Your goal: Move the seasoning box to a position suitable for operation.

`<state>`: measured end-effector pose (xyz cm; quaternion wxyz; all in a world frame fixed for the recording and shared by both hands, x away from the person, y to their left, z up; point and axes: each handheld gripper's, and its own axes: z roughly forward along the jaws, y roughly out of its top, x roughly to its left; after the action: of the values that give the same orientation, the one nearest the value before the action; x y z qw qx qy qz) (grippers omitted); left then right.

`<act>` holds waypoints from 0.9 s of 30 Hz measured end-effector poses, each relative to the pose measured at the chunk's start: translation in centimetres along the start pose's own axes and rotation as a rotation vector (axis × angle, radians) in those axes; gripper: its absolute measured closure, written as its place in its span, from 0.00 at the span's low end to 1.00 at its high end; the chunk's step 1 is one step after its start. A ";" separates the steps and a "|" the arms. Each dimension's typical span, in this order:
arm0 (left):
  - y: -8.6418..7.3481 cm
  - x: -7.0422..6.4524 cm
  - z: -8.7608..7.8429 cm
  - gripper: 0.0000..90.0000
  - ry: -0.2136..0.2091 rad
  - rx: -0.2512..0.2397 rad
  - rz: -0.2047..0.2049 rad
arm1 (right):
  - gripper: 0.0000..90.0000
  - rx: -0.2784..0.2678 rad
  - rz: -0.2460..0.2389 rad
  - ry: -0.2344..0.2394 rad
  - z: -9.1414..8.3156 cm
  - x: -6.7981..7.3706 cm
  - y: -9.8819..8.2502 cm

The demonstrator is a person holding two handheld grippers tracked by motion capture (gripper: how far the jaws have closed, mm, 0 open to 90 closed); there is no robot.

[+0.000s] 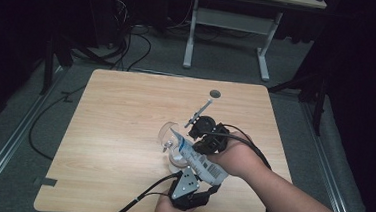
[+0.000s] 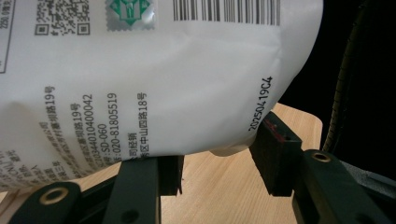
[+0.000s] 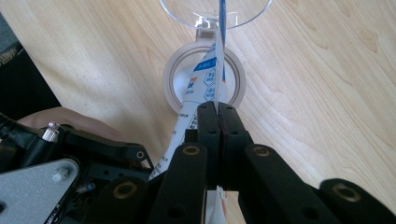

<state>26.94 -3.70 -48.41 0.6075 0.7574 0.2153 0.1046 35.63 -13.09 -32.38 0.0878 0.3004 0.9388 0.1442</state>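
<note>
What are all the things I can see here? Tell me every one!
Bag: one, white and blue with printed writing, tilted over the jar.
Jar: one, clear with a pale rim, on the table under the bag.
Lid: one, clear, hinged open beside the jar's mouth.
Table: one, light wood.
Desk: one, white legs, behind the table.
Cables: several, black, on the grey floor.
Left tongs: black, apart beneath the bag.
Right tongs: black, pinching the bag's edge.
</note>
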 end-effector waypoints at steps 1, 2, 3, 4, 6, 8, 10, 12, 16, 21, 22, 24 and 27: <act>0.0 0.0 0.0 0.64 0.000 -0.001 -0.001 | 1.00 -0.001 0.000 0.000 0.0 0.0 0.0; 0.0 0.0 0.0 0.64 0.000 -0.001 -0.001 | 1.00 -0.001 0.000 -0.001 0.0 0.0 0.0; 0.0 0.0 0.0 0.64 -0.001 -0.002 -0.001 | 1.00 -0.002 0.001 -0.002 0.0 0.0 0.0; 0.0 0.0 0.0 0.63 -0.001 -0.002 0.000 | 1.00 -0.002 0.003 -0.002 0.0 0.0 0.0; 0.0 0.0 0.0 0.63 -0.001 0.001 0.004 | 1.00 -0.001 0.003 -0.003 0.0 0.1 0.0; 0.0 -0.1 0.0 0.63 -0.001 0.000 0.009 | 1.00 0.000 0.004 -0.002 0.0 0.1 0.0; 0.0 -0.1 0.0 0.63 0.000 0.000 0.009 | 1.00 0.000 0.006 -0.002 0.0 0.1 0.0; 0.0 -0.1 0.0 0.63 0.002 -0.001 0.010 | 1.00 -0.003 0.006 -0.002 0.0 0.1 0.0; 0.0 -0.1 0.0 0.63 0.004 -0.002 0.010 | 1.00 -0.005 0.006 -0.003 0.0 0.1 0.1; 0.0 -0.1 0.0 0.63 0.002 -0.001 0.011 | 1.00 -0.007 0.006 -0.003 0.0 0.1 0.0; 0.0 -0.1 0.0 0.64 0.001 0.000 0.010 | 1.00 -0.008 0.007 -0.004 0.0 0.1 -0.1; 0.0 -0.1 0.0 0.64 -0.002 0.000 0.012 | 1.00 -0.009 0.007 -0.003 0.0 0.0 -0.1; 0.1 -0.1 0.0 0.64 -0.003 -0.001 0.014 | 1.00 -0.008 0.010 -0.006 -0.1 0.0 -0.2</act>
<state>26.83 -3.76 -48.33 0.6074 0.7588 0.2091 0.1075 35.50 -13.32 -32.31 0.0908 0.3049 0.9365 0.1473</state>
